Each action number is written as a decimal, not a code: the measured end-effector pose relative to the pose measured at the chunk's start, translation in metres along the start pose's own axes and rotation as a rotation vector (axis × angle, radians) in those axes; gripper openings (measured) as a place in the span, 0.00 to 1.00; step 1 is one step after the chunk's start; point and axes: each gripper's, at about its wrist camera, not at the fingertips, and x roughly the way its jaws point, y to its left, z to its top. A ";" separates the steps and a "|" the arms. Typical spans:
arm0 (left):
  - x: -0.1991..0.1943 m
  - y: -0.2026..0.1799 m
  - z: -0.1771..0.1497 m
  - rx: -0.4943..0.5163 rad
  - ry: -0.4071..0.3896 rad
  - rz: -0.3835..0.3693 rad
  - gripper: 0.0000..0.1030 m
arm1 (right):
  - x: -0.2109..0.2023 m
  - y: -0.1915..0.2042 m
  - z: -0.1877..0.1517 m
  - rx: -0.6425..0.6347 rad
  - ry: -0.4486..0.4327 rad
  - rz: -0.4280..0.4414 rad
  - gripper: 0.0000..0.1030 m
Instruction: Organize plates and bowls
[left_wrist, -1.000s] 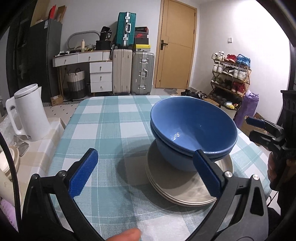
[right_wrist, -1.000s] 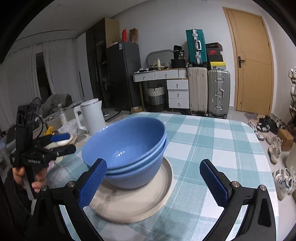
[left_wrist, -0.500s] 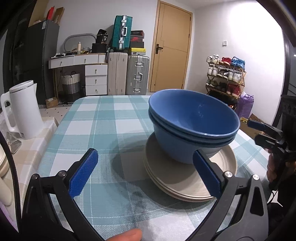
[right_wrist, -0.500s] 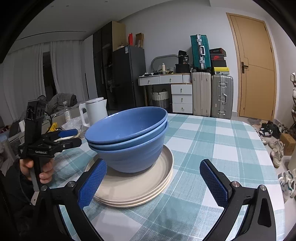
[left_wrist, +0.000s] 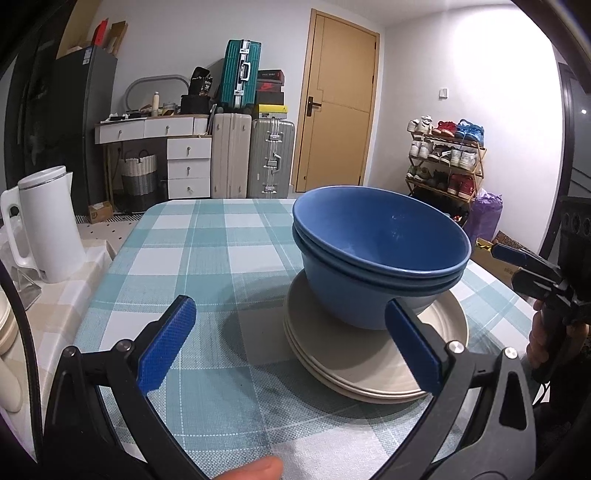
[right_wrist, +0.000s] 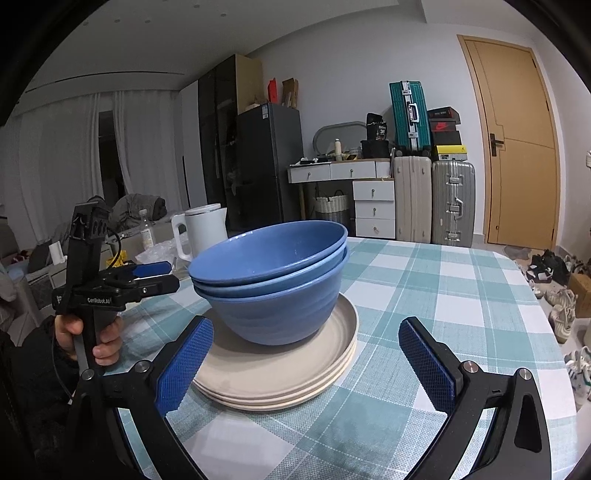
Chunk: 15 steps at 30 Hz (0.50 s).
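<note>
A stack of blue bowls (left_wrist: 376, 254) (right_wrist: 273, 280) sits nested on a stack of beige plates (left_wrist: 365, 365) (right_wrist: 280, 373) on the teal checked tablecloth. My left gripper (left_wrist: 291, 347) is open and empty, low over the table just in front and left of the stack. My right gripper (right_wrist: 306, 365) is open and empty, near the plates on the other side. Each gripper shows in the other's view: the right one (left_wrist: 532, 269) at the far right, the left one (right_wrist: 147, 277) at the left.
A white kettle (left_wrist: 44, 225) (right_wrist: 203, 229) stands on a side surface left of the table. The table edge (right_wrist: 535, 314) drops off toward shoes on the floor. Suitcases, drawers and a door stand behind.
Both cameras have dropped lower and drawn back a little, so the stack is seen more from the side. Both grippers stay open; the bowls and plates have not moved.
</note>
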 end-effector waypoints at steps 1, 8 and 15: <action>0.000 0.000 0.000 0.002 0.000 -0.002 0.99 | 0.000 -0.001 0.000 0.004 -0.001 0.000 0.99; 0.000 -0.001 0.000 0.011 -0.003 -0.005 0.99 | 0.000 -0.001 0.000 0.004 -0.005 -0.009 0.99; 0.000 -0.002 0.000 0.014 -0.005 -0.008 0.99 | 0.001 0.003 -0.001 -0.023 0.000 -0.014 0.99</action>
